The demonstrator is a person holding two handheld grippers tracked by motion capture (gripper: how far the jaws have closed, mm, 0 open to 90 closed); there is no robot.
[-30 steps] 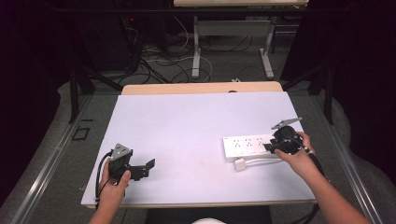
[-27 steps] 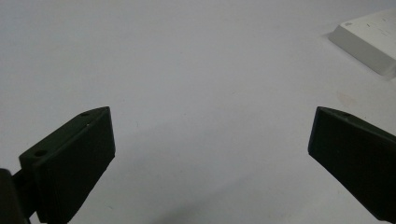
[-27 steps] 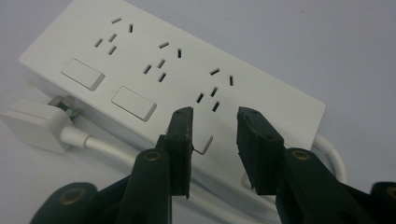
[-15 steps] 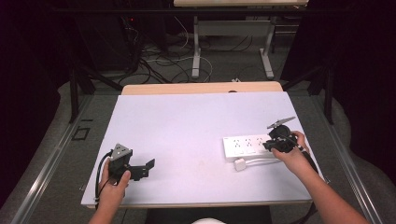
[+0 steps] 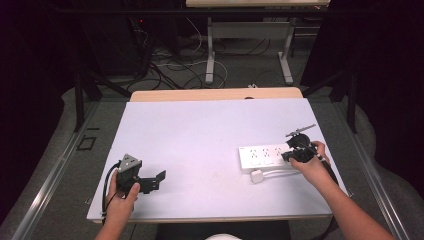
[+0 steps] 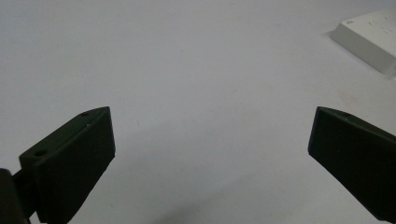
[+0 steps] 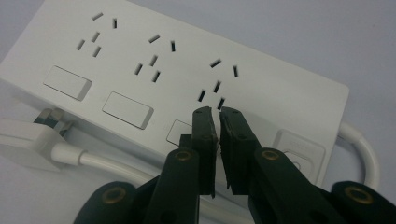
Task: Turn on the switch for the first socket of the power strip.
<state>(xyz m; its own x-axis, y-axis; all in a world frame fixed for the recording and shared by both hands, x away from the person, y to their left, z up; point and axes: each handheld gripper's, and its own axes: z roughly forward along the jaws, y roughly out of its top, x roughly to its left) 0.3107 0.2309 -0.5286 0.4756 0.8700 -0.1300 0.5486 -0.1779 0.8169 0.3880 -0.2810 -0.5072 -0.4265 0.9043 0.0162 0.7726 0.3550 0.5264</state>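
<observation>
Two closed fingers (image 7: 215, 122) over the power strip (image 7: 177, 84), third switch (image 7: 180, 132) beneath

Your right hand (image 5: 309, 162) has carried the black two-jaw right gripper (image 7: 215, 112) a little away from you and inward along the white three-socket plastic power strip (image 5: 265, 157). Its grey top plate now sits slightly farther up the table than a second ago, and its closed jaws now hang over the strip's right-end switch.

White power strip (image 5: 262, 157) lies flat, its plug (image 5: 257, 176) beside it
</observation>
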